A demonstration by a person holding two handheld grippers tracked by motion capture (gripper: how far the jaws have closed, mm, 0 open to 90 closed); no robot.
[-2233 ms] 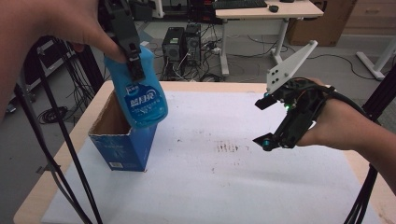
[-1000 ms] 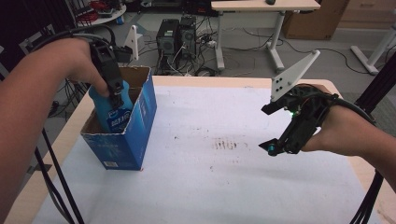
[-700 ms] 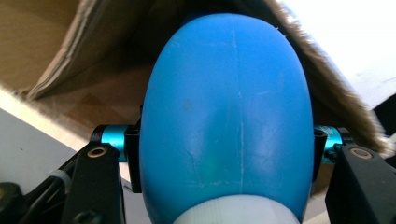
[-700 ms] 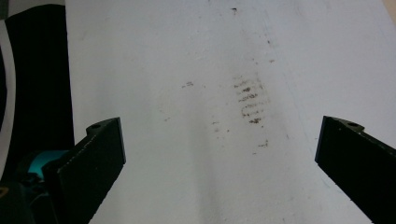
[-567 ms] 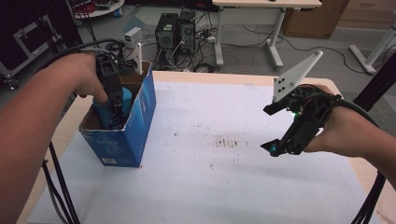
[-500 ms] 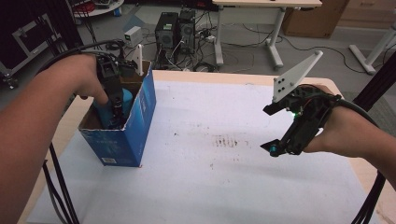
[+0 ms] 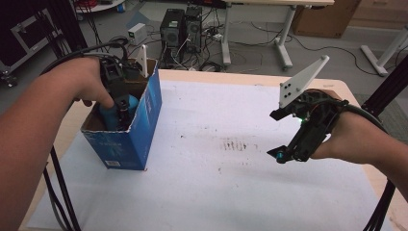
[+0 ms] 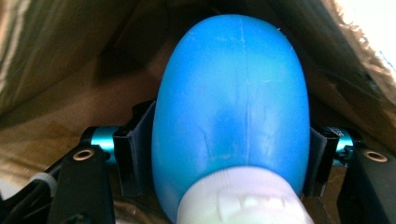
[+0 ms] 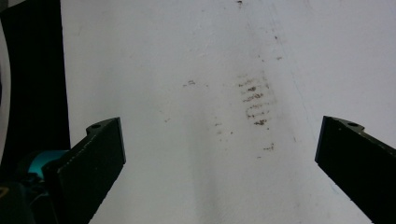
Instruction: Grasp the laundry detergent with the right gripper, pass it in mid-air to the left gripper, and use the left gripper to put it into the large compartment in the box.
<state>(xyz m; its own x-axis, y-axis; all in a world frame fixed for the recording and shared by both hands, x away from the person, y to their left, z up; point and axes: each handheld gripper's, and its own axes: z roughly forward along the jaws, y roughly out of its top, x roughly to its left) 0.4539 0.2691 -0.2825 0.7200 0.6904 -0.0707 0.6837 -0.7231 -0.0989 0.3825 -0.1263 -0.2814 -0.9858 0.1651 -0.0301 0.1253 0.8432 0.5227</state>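
Two grippers on the table, and they are well apart. Over at the left, the left gripper [image 7: 122, 108] is plunged down into the open top of a blue cardboard box [image 7: 144, 130] that stands on the white sheet [image 7: 216, 192] covering the table [image 7: 346, 89], near its left edge. From the left gripper view, the black jaws are clamped on either side of a blue bottle [image 8: 233, 102], one pad pressed to each flank, with the bottle's white cap [image 8: 243, 200] nearest the camera and its rounded body pointing away, deeper into the box. Brown cardboard walls close in all around it there. From the high view, a patch of the blue bottle [image 7: 110, 115] peeks out beside the gripper inside the box, with the person's left hand [image 7: 91, 82] wrapped over the gripper's top. Whether the bottle touches the box floor, I cannot tell.

Across at the right, the right gripper [image 7: 284, 134] hangs above the sheet in the person's right hand [image 7: 346, 139], its grey three-cornered plate [image 7: 303, 82] sticking up toward the far side. Its jaws are spread wide with nothing between them, and the right gripper view confirms it: bare white sheet in the gap, marked by a cluster of brown smudges [image 9: 254, 105]. The same smudges [image 7: 235, 144] sit near the middle of the sheet, between the box and the right gripper.
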